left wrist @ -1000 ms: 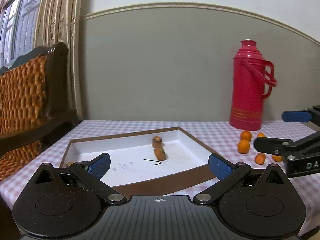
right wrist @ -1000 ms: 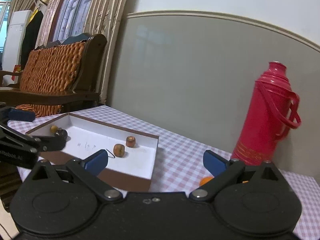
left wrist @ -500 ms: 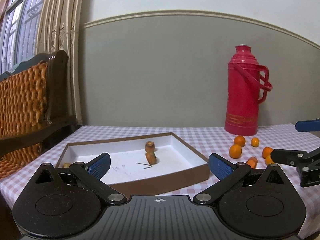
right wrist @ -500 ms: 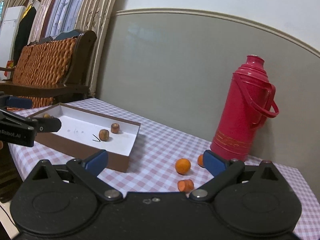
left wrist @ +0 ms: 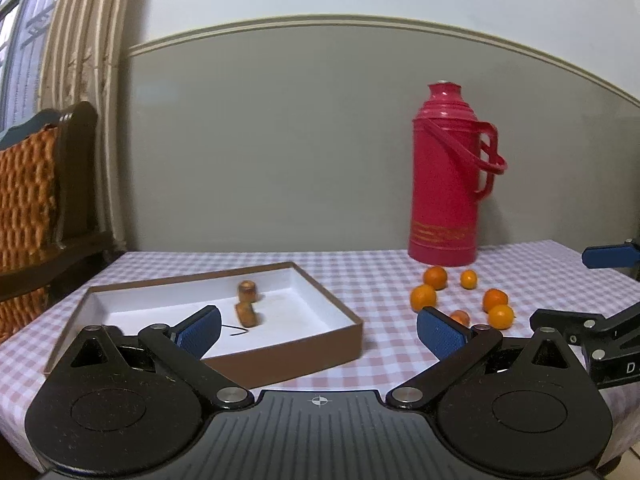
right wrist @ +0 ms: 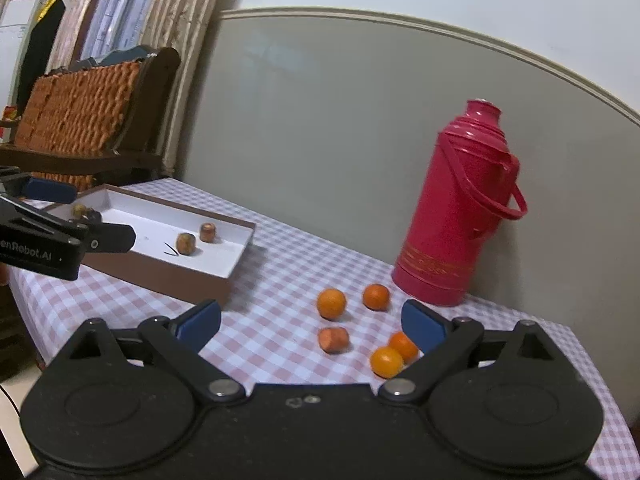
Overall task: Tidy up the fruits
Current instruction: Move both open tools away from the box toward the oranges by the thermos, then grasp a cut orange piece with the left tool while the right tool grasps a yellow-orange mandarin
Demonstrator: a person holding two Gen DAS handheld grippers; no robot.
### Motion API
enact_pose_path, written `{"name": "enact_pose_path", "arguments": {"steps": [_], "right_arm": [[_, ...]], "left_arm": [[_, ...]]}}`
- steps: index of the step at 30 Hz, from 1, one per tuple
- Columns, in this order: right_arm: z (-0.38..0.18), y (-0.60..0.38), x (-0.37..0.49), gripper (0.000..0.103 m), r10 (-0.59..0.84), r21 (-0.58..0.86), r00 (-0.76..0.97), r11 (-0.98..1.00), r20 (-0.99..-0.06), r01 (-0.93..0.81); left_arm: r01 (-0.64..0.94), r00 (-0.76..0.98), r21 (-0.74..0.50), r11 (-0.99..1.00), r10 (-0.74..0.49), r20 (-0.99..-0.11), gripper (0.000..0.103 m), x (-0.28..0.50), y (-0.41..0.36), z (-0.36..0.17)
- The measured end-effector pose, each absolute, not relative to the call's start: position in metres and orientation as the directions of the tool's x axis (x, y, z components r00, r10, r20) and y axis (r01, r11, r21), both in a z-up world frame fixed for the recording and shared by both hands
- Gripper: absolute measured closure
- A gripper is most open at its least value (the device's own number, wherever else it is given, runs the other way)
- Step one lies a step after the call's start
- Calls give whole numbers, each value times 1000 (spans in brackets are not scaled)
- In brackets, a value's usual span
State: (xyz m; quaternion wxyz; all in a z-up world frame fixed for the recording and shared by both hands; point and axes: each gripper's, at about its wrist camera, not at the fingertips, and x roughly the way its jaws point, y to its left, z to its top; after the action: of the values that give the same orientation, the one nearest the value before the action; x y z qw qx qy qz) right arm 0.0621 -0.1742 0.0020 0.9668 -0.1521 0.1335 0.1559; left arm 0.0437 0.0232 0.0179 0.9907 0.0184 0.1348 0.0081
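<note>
Fruits are mostly still out on the pink-and-white checked tablecloth (right wrist: pixel 276 280). A tall red plastic thermos flask (right wrist: pixel 452 216) stands at the table's far edge. The shallow brown cardboard tray with a white floor (left wrist: pixel 332 344) holds only two or three small brownish pieces (left wrist: pixel 246 314). Five small round oranges (right wrist: pixel 331 304) and one stubby reddish-orange piece (right wrist: pixel 333 339) lie in front of the flask, well apart from the tray, so most sorting remains. Left gripper (left wrist: pixel 318 330) and right gripper (right wrist: pixel 310 322) both hang spread wide, holding nothing.
</note>
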Motion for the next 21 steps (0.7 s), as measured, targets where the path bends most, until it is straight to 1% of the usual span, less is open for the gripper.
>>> {"name": "enact_pose_path", "arguments": {"steps": [9,14,15,17,21], "right_arm": [[-3,-200,66,12,201,-234,929,931,-310,-280],[-9,-202,73,15,183,-243,927,932,-329,-270],[-11,-202,75,15,180,-245,925,931,-334,-269],[-14,-201,79,16,171,-256,924,929,-341,-266],[-19,-200,91,20,153,-266,924,930,-351,-255]], "left_arm": [[32,956,44,999,-18,-292,0,61,-8,9],[61,955,84,995,-34,-293,0,72,-27,4],[65,956,95,993,-35,-292,1,73,-30,3],[74,958,103,992,-43,-282,8,77,-35,3],[80,955,77,994,-54,-292,8,87,-42,2]]}}
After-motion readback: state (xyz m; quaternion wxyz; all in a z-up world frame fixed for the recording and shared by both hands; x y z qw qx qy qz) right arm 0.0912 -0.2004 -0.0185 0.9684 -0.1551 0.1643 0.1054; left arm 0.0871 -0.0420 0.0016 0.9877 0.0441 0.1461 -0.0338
